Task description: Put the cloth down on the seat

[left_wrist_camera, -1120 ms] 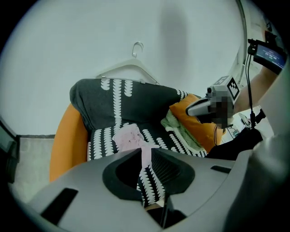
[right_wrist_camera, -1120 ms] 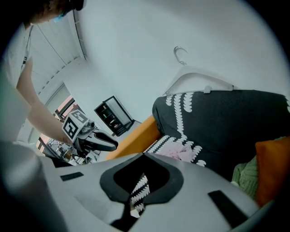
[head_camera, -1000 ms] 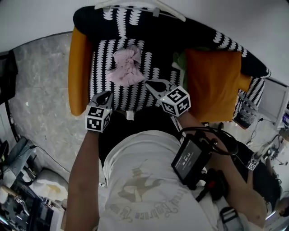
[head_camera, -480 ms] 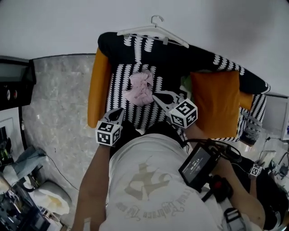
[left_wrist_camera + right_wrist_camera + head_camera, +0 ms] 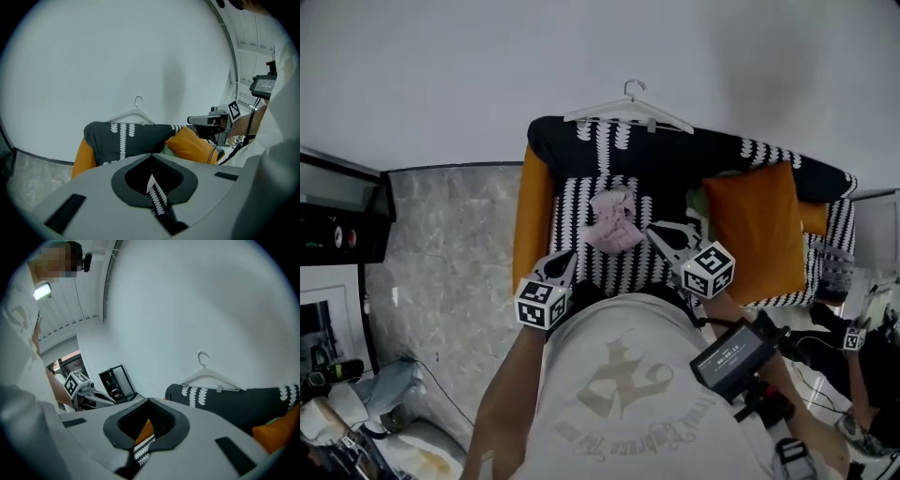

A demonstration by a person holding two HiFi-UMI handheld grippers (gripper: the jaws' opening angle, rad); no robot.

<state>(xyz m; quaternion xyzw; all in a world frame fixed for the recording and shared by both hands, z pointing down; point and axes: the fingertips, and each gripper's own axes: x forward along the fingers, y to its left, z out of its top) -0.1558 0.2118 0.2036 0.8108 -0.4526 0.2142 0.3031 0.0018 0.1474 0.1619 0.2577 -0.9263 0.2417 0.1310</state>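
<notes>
Pink cloth (image 5: pixel 613 223) rests on sofa seat (image 5: pixel 572 220), job apparently done; left gripper (image 5: pixel 565 259) and right gripper (image 5: pixel 660 232), at its six o'clock, pinched closed, empty.

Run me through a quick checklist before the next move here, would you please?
1. Cloth lies on the seat: ok.
2. Cloth spread flat: not ok, it lies crumpled in a heap.
3. Left gripper shut, holding nothing: ok.
4. Right gripper shut, holding nothing: ok.
5. Both grippers apart from the cloth: ok in the head view.
6. Hanger sits on top of the backrest, away from the cloth: ok.
</notes>
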